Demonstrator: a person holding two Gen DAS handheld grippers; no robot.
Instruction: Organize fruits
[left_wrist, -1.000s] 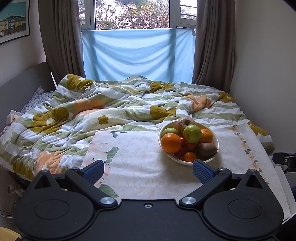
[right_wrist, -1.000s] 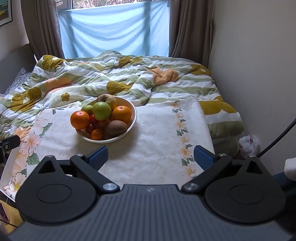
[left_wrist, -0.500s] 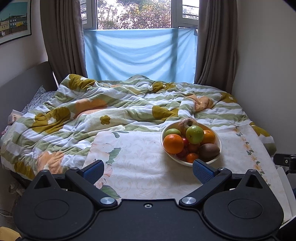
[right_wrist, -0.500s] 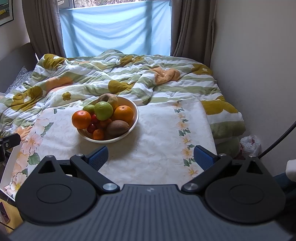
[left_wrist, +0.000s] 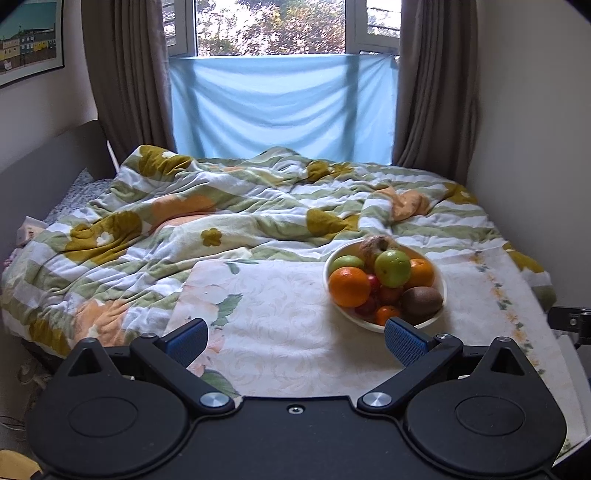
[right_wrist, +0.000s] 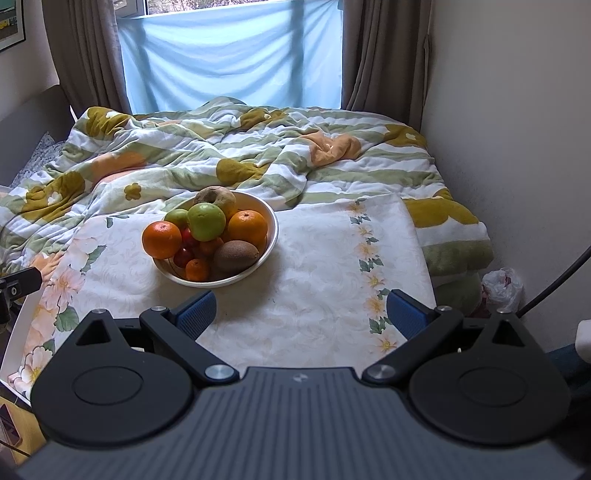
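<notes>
Fruit all heaped in one white bowl (right_wrist: 271, 236), left of centre in the right wrist frame

oranges (right_wrist: 161, 239), green apples (right_wrist: 206, 221), kiwi (right_wrist: 235, 255) and small red ones piled together on the floral cloth (right_wrist: 317, 266); none lies loose; fits sorted-and-done or about to be unpacked; left gripper (left_wrist: 294, 336) and right gripper (right_wrist: 301, 310) both spread wide, holding nothing, low in frame; rumpled duvet (left_wrist: 221, 206) behind.

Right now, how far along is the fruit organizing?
All visible fruit sits heaped in the white bowl on the floral cloth: oranges, green apples, a kiwi. Both claws, left and right, are open and hold nothing. This fits fruit gathered already, or a bowl awaiting sorting.
</notes>
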